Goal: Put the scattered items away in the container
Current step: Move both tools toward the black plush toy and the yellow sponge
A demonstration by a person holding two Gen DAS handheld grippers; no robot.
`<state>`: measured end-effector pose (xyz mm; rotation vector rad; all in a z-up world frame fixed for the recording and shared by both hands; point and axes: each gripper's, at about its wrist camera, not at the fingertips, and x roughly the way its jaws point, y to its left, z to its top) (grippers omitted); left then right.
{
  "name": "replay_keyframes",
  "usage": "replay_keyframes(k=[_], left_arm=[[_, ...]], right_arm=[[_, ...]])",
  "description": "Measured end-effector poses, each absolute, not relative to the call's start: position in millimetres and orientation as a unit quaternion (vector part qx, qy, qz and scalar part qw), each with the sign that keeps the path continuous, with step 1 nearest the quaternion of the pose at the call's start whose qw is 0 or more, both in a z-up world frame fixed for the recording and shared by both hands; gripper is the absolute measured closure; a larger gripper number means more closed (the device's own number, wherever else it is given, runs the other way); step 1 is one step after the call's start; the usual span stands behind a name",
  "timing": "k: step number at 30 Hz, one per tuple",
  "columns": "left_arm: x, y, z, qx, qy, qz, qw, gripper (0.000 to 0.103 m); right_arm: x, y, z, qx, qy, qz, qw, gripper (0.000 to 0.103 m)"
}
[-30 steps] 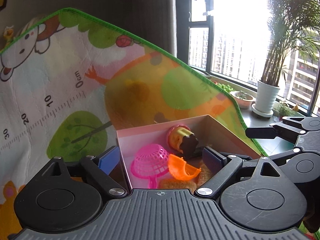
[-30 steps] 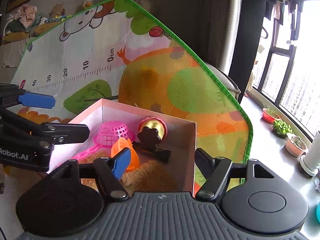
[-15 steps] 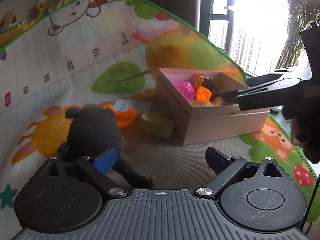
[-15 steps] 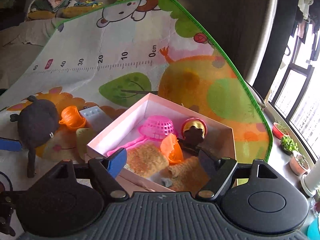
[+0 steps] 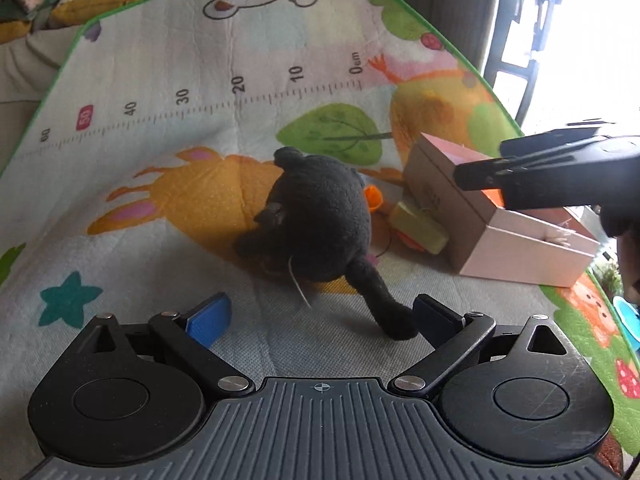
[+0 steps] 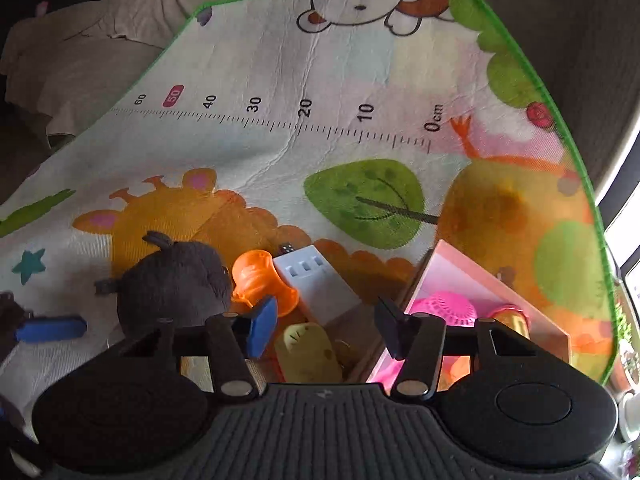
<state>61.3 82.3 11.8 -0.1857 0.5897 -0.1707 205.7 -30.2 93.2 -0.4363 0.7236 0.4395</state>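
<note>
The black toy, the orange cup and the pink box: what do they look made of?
Black toy: plush fabric, matte and fuzzy, with a limp stuffed limb; looks soft. Orange cup: probably moulded plastic, smooth with a slight sheen. Pink box: likely cardboard, with flat matte walls, crisp edges and a brown side. Left tongs are open in front of the toy.

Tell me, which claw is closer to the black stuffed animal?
Left. The left claw is open right at the black stuffed animal, one finger beside its tail. The right claw hangs open over the yellow toy beside the box.
</note>
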Motion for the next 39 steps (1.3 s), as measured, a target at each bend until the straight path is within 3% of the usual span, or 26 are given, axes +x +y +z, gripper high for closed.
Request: replay_keyframes(k=[5,9,10,18,24,39], left_arm=[[55.3,84.9,15.1,-0.107,0.269,-0.108,0.951,0.002],[58.1,96.2,12.0,-0.149,0.276,-0.108,0.943,0.002],[58.2,97.6,11.5,-0.154,0.276,-0.108,0.943,0.002],[54.2,102.6,10.9,-0.172,0.255,-0.139,0.941,0.002],[55.1,106.6,9.0,-0.189,0.255,-0.161,0.935,0.0],[53.3,135.9,2.7,-0.277,0.24,-0.064,0.928,0.0]], right_arm=[[282.1,2.0,77.9,-0.131,0.427,0.191,0.874,0.046],[310.1,21.5,53.1,-0.157,0.45,0.173,0.862,0.051],[311.7,23.1,48.1,-0.16,0.459,0.177,0.855,0.055],[262.2,-5.9,64.0,-0.07,0.572,0.283,0.767,0.055],[208.9,-18.3,95.3,-0.234,0.44,0.261,0.827,0.054],[130.9,-30.0,20.6,-0.488,0.286,0.275,0.777,0.056]])
